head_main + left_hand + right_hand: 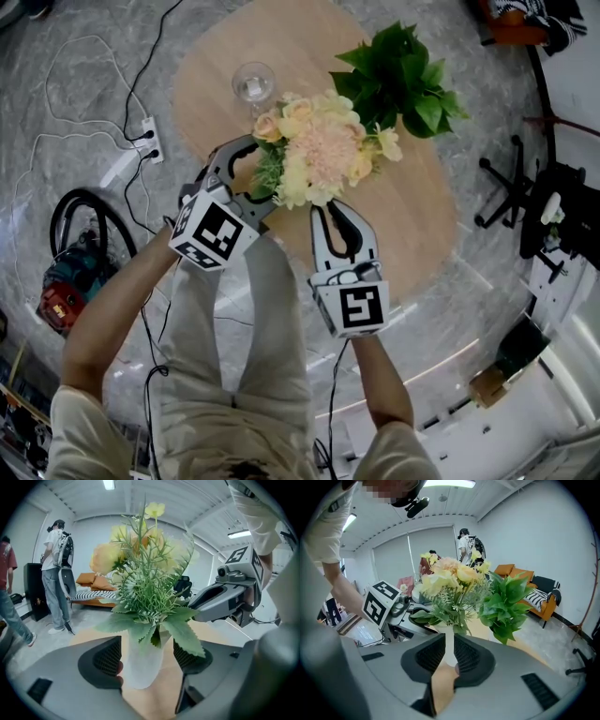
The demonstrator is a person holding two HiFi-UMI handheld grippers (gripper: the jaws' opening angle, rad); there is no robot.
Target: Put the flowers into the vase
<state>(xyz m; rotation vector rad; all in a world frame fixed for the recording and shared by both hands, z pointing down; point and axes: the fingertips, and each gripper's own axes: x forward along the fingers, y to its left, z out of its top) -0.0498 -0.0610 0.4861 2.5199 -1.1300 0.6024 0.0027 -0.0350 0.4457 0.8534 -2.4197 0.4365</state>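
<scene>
The flowers (314, 150) seemingly already stand in the frosted vase (140, 663) on the tabletop (412, 216). The left tool (255, 173) brackets that vase, jaws wide and not squeezing. The right tool (333, 214) waits beside it, nearly closed and empty. What remains is probably a careful withdrawal.

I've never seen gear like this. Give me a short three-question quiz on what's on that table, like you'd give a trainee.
1. True or false: the flowers lie flat on the table.
2. What stands between the left gripper's jaws? A, a bottle; B, the vase; C, a book.
3. In the head view, name the clear thing that stands on the table beyond the flowers.
Key: 1, false: they stand upright in the vase. 2, B. 3, a drinking glass.
</scene>
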